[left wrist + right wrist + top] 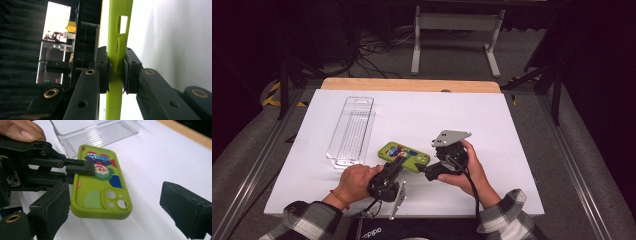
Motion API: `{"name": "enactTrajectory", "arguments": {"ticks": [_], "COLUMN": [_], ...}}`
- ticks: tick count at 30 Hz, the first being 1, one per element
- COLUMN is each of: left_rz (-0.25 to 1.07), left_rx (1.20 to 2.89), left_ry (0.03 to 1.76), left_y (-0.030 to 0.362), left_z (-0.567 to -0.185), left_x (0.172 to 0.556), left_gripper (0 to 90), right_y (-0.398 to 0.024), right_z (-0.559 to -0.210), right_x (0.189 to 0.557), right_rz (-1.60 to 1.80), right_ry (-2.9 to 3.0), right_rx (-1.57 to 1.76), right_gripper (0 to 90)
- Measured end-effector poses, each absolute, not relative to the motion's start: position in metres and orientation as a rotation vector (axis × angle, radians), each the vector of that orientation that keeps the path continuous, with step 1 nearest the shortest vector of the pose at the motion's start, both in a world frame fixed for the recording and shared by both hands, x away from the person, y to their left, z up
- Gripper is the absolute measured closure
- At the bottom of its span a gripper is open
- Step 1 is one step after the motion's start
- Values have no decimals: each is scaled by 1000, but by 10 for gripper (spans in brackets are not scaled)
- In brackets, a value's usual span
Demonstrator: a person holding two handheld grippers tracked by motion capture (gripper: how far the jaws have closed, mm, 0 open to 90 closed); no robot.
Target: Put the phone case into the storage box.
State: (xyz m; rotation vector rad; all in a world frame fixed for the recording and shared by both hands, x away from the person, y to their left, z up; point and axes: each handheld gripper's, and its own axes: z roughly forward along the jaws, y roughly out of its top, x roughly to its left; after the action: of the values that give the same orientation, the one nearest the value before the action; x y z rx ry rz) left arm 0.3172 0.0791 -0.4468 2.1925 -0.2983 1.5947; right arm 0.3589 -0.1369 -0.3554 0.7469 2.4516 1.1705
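Right now my left gripper (pixel 399 162) is squeezed tight on the long edge of the green phone case (pixel 404 156). In the left gripper view, 1 black pad (pixel 105 71) presses on each side of the thin green edge (pixel 117 62). My right gripper (pixel 424 171) sits just beside the case's camera end with its jaws spread wide apart. In the right gripper view its 2 pads stand on either side of the case (pixel 101 187) and neither touches it.

The case is lifted a little off the white table (pixel 507 150), tilted, with its clown picture facing up. It is near the front of the table, close to my hands. The clear plastic tray (pixel 351 131) lies well apart from it, farther back and to the left.

What could go wrong? My left gripper holds only a thin strip of soft rubber, so I think the case could bend, twist or slip out and drop on the table. If my right gripper closes too early or crooked, it could push the case out of the left one instead of catching it.

I count 2 grippers, 1 phone case with 3 round camera holes, 1 clear tray and 1 table.
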Motion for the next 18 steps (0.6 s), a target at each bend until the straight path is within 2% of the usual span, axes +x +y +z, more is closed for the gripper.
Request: {"name": "enactTrajectory", "arguments": {"ticks": [14, 18], "left_rz": [1448, 1345], "left_rx": [2192, 2168], "left_ry": [-150, -32], "left_y": [91, 102], "left_z": [-434, -427], "left_x": [329, 335], "left_gripper": [781, 781], "right_y": [-150, -155], "right_z": [-360, -367], "right_x": [348, 346], "right_rz": [1074, 1001], "right_ry": [2291, 2239], "right_rx": [619, 601], "right_gripper": [110, 113]}}
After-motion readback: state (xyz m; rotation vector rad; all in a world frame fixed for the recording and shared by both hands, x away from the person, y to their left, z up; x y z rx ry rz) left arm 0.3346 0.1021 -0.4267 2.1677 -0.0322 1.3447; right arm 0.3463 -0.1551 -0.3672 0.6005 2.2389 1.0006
